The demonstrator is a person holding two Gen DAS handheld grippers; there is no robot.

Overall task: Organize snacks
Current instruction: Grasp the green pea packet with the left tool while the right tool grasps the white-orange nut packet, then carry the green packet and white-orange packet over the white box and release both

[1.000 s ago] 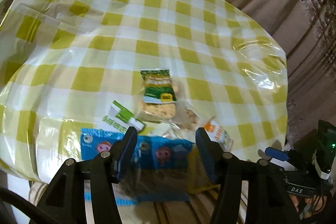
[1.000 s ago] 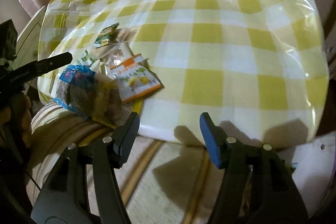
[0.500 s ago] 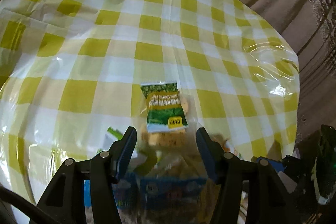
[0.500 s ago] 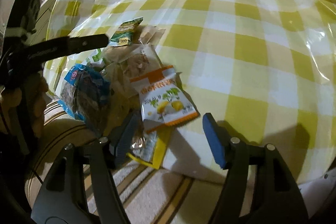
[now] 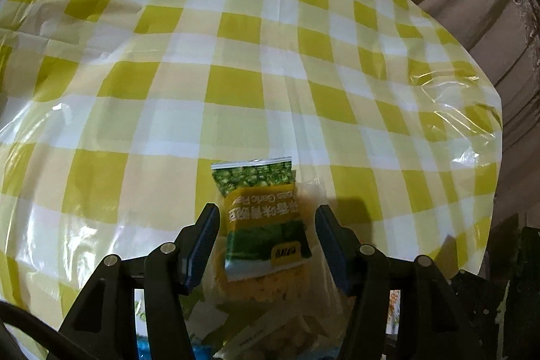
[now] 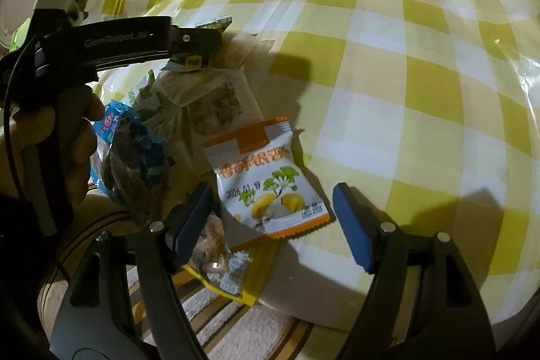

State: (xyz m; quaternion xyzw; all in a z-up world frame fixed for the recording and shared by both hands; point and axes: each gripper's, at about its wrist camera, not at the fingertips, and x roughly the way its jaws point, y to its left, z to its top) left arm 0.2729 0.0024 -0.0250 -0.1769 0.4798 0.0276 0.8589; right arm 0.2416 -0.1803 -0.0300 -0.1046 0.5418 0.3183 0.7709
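Evidently lining up grasps, the left gripper (image 5: pixel 266 237) straddles a green-and-yellow foil snack packet (image 5: pixel 261 218), fingers spread; the right gripper (image 6: pixel 271 218) brackets an orange-edged white snack sachet (image 6: pixel 266 177), likewise unclosed.

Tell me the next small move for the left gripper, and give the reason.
Probably close the left gripper on the green and yellow snack packet. Its fingers already stand open on either side of the packet, which lies on top of the heap at the near edge of the checked tablecloth. Nothing sits between the fingers and the packet's sides.
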